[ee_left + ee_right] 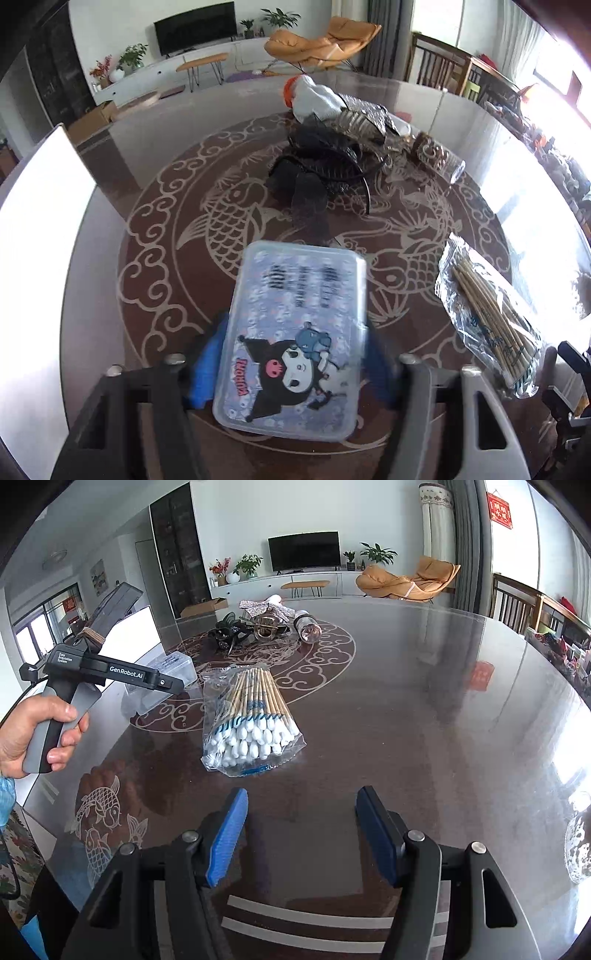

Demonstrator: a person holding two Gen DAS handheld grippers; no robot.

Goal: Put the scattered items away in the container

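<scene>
A clear plastic box (295, 332) with a purple cartoon lid lies on the glass-topped round table (166, 280). My left gripper (291, 365) straddles it, its blue pads pressed on the box's two long sides. In the right wrist view a hand holds that gripper's handle (110, 672) over the box (162, 686). A bag of cotton swabs (251, 720) (491, 321) lies just ahead of my right gripper (301, 812), which stands open over bare table. Farther back is a pile: a black hairband (317, 173), a sequined bow (258, 607), a gold buckle (266, 629) and a small bottle (308, 627).
A white panel (37, 221) stands at the table's left edge. Wooden chairs (517, 605) and a cluttered shelf sit beyond the right side. A glass object (580, 842) shows at the right rim of the right wrist view.
</scene>
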